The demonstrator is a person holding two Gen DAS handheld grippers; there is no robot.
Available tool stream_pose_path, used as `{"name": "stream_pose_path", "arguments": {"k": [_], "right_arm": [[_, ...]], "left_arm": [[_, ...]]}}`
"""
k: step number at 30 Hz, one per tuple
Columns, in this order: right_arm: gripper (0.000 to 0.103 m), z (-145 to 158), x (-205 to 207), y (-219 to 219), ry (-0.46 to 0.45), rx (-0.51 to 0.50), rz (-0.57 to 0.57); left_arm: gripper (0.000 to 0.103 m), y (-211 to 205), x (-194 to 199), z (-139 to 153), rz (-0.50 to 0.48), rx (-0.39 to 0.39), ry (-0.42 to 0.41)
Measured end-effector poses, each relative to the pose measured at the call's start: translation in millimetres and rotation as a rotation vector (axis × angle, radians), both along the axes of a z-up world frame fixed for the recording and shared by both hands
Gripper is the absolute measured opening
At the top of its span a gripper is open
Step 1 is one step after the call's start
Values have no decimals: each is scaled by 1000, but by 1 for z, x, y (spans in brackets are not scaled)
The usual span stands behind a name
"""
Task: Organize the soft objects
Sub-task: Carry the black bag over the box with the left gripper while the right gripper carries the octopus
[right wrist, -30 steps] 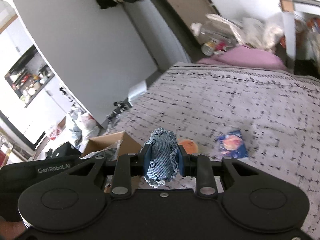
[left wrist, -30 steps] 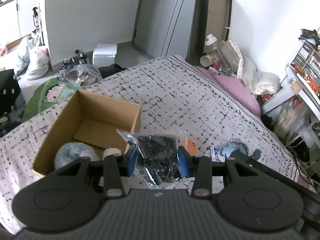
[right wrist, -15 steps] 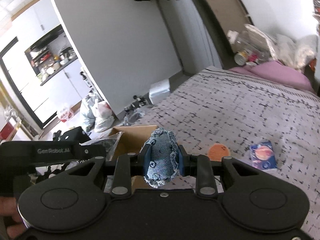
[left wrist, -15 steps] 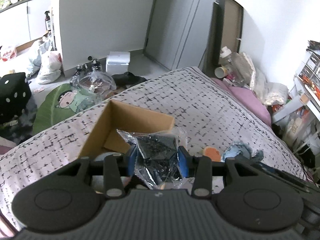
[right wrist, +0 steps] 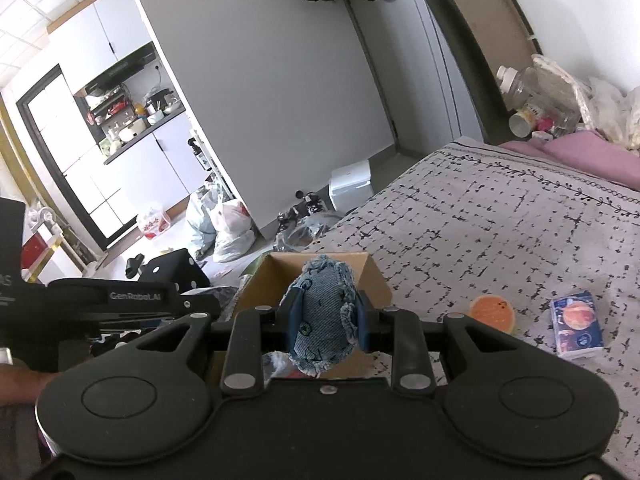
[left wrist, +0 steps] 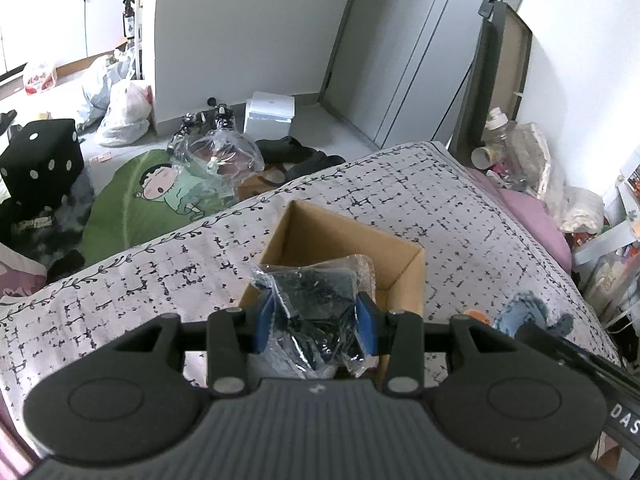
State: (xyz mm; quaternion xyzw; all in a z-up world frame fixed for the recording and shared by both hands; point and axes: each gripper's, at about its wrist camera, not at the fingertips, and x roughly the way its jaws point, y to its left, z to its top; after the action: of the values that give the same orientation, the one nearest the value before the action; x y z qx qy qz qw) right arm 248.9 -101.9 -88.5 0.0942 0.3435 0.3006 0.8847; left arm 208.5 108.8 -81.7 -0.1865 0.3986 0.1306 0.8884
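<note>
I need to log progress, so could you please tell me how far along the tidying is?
Midway. Something pale already lies in the cardboard box. In hand: the left tongs grip a clear bag of dark fabric over the box, and the right tongs grip a denim pouch. The orange round item and planet-print pack remain on the bed.

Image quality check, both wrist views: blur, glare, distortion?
Left wrist: sharp, strong fisheye bowing of the door; speckled glare on the plastic bag in the left gripper. Right wrist: sharp denim piece in the right gripper, blown-out window far left.
</note>
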Motion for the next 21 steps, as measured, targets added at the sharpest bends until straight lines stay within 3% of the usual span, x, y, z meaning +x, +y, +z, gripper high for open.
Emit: {"name": "stream_pose_path", "arguments": {"k": [8, 21], "right_arm": [[27, -17, 8, 15, 48, -15, -15], [27, -31, 22, 38, 45, -25, -28]], "left_arm": [[42, 15, 20, -17, -15, -37, 13], [43, 30, 52, -43, -50, -58, 28]]}}
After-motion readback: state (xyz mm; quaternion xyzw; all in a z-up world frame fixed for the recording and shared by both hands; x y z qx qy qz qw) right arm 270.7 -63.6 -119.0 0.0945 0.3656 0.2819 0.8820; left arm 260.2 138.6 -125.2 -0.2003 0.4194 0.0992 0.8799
